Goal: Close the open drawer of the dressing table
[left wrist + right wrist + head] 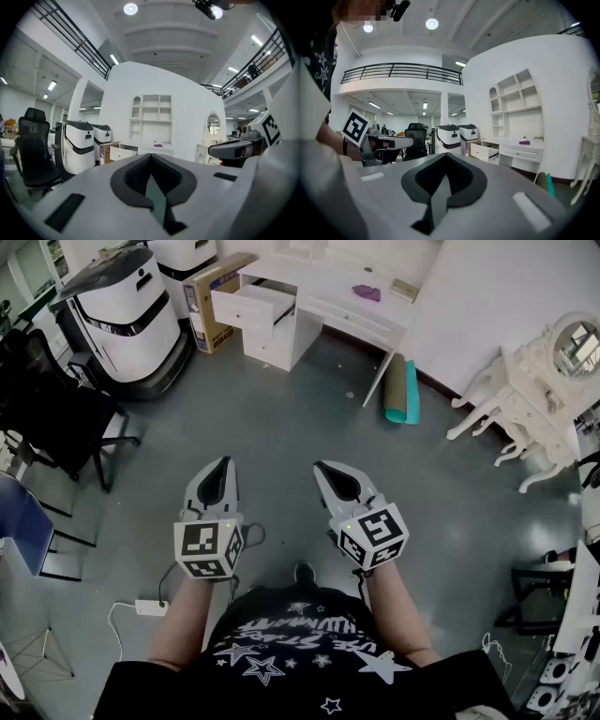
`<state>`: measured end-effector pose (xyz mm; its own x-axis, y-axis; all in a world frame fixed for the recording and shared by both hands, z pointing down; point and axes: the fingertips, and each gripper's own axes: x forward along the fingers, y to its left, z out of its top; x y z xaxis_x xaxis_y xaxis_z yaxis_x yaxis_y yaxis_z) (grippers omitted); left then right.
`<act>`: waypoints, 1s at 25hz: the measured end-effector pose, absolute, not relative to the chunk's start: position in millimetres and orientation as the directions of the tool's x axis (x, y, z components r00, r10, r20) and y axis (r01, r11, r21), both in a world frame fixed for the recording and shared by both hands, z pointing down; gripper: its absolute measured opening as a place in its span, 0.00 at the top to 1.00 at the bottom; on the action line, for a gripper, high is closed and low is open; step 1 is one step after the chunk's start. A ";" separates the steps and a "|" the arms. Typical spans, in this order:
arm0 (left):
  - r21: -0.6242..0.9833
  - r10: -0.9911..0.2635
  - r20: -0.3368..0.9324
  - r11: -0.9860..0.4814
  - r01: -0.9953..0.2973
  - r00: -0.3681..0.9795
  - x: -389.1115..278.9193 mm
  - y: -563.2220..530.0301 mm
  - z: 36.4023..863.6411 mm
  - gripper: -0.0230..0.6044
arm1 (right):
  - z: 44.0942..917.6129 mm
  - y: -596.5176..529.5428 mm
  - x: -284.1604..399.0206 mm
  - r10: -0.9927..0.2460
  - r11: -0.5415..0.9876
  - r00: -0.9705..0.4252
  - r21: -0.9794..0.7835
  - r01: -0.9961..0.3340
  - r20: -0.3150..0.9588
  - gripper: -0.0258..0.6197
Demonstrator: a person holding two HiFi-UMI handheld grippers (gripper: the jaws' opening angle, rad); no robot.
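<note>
The white dressing table (328, 298) stands against the far wall, several steps away across the grey floor. Its top left drawer (251, 306) is pulled out; the same open drawer (123, 153) (483, 151) shows small in both gripper views. My left gripper (218, 466) (151, 157) and right gripper (331, 469) (444, 155) are held side by side in front of my body, roughly level and pointing toward the table. Both are shut with nothing between the jaws, far from the drawer.
Two white machines (127, 310) and a cardboard box (211, 298) stand left of the table. A black chair (56, 418) is at the left, a rolled green mat (403, 390) leans by the table's right leg, an ornate mirrored vanity (534, 381) is right. A power strip (150, 606) lies near my feet.
</note>
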<state>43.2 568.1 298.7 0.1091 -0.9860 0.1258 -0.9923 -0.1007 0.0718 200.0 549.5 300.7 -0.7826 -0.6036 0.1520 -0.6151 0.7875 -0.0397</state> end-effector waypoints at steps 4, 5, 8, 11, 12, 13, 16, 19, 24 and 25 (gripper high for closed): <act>0.078 -0.987 0.129 -0.081 -0.994 0.091 38.9 568.4 304.1 0.95 | 306.1 543.6 195.6 -0.587 0.799 -0.794 -0.049 -0.600 0.156 0.96; 0.079 -0.988 0.130 -0.077 -0.994 0.087 38.6 568.8 305.4 0.95 | 307.9 542.4 195.3 -0.583 0.800 -0.797 -0.054 -0.597 0.158 0.96; 0.083 -0.988 0.133 -0.066 -0.994 0.076 40.7 569.0 307.2 0.95 | 311.9 539.4 196.1 -0.567 0.810 -0.807 -0.067 -0.583 0.164 0.96; 0.089 -0.989 0.136 -0.053 -0.995 0.065 43.4 566.5 308.4 0.95 | 316.4 535.0 196.3 -0.550 0.821 -0.817 -0.066 -0.567 0.176 0.96; 0.091 -0.989 0.139 -0.047 -0.995 0.059 43.8 565.9 310.2 0.95 | 318.6 533.3 196.0 -0.545 0.824 -0.819 -0.065 -0.562 0.180 0.96; 0.093 -0.989 0.142 -0.038 -0.995 0.051 44.3 565.4 312.7 0.95 | 320.7 531.7 196.0 -0.539 0.828 -0.822 -0.064 -0.557 0.183 0.96; 0.101 -0.987 0.159 -0.007 -0.995 0.023 48.9 562.3 322.6 0.95 | 321.2 527.0 200.0 -0.509 0.849 -0.846 -0.067 -0.524 0.158 0.96; 0.098 -0.985 0.172 0.013 -0.995 0.005 58.9 555.8 329.6 0.95 | 319.2 517.5 215.8 -0.507 0.852 -0.854 -0.079 -0.517 0.115 0.96; 0.078 -0.990 0.141 0.040 -0.996 -0.028 65.8 549.7 323.6 0.95 | 331.7 495.9 237.5 -0.517 0.839 -0.851 -0.138 -0.526 0.094 0.96; 0.079 -0.989 0.139 0.052 -0.996 -0.041 63.4 549.7 320.7 0.95 | 333.2 491.6 238.5 -0.519 0.835 -0.850 -0.158 -0.527 0.090 0.96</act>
<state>63.4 549.7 320.7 -0.0408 -0.9895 0.1389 -0.9955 0.0521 0.0787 238.5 491.6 333.2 -0.8500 -0.5191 0.0897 -0.5267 0.8352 -0.1582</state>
